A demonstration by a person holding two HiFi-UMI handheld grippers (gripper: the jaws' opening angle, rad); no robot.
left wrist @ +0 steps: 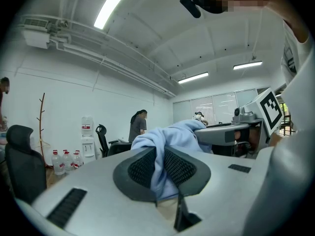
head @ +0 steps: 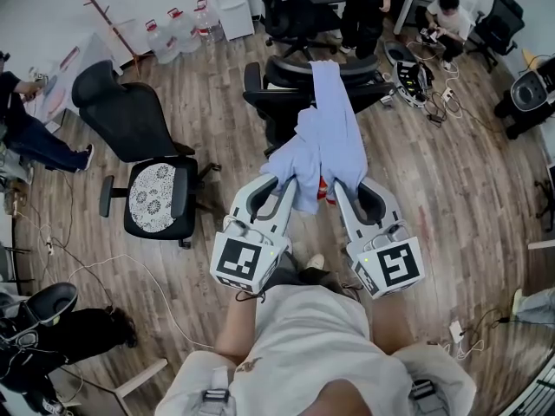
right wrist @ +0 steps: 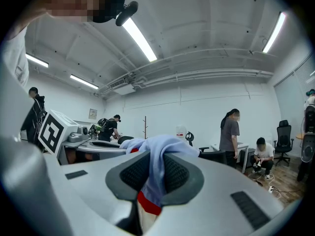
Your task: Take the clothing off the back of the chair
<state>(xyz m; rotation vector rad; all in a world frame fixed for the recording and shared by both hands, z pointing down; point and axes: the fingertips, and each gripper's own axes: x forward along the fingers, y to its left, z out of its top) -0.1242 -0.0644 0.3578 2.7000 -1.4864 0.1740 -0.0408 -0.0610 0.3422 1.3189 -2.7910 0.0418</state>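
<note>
Far left of the head view, a seated person [head: 26, 133] sits at the edge of the room, with a bare coat stand [head: 100, 11] against the far wall. Nearer in, there's an empty black chair with a patterned seat cushion [head: 154, 196] on the wooden floor [head: 217, 102]. Water bottles [head: 178, 33] and a white dispenser [head: 230, 3] line the far wall.

Now the action. The left claw [head: 284, 183] is pinching a bunched fold of the clothing [head: 323, 133], a pale blue garment. The left gripper view shows the dark ribbed pads [left wrist: 142, 168] pressed onto the cloth from both sides, and the fabric spills out over the top of them.

The garment stretches away from the person in a long band. Its far end lies across the back of the chair [head: 282, 94], a black office chair in the middle of the room. Its near end hangs between the two claws, above the floor.

Just to the right, the right claw [head: 341, 186] is clamped on the other fold of the same garment. In its own view the blue cloth is squeezed between the pads, and a red-and-white strip [right wrist: 147, 204] shows just below.

Further right and far, a standing person [head: 364, 7] is beside a crouching person [head: 447, 16], with cables [head: 442, 102] trailing over the floor.
</note>
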